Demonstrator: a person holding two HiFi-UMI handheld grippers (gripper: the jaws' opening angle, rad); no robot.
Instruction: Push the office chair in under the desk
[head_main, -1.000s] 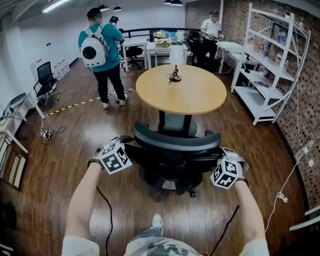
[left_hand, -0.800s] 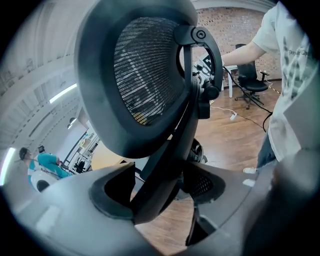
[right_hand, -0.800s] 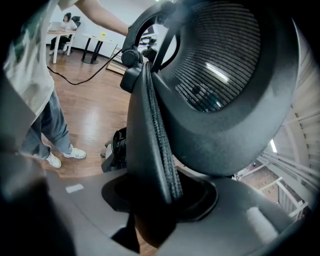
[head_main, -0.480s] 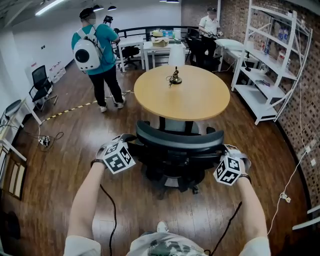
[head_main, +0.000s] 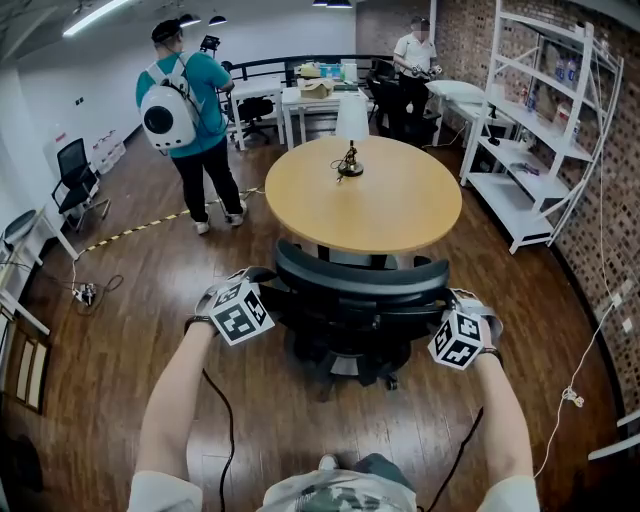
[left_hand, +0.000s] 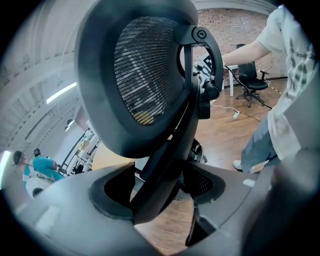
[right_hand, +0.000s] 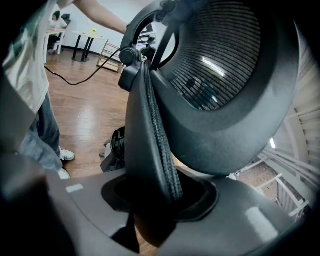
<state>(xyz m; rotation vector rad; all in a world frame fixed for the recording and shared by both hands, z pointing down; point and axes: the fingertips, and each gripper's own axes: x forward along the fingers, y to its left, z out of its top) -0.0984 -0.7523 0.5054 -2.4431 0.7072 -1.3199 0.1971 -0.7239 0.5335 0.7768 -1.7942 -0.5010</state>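
"Where's the office chair (head_main: 360, 300)?"

"Between both sets of fingers. It's black with a mesh back. The left gripper (left_hand: 157, 197) and right gripper (right_hand: 155, 200) each squeeze one edge. The round wooden desk (head_main: 405, 205) is just past them."

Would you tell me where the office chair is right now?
Head view, centre: the office chair stands at the near edge of the round desk, its back gripped by the left gripper and right gripper.
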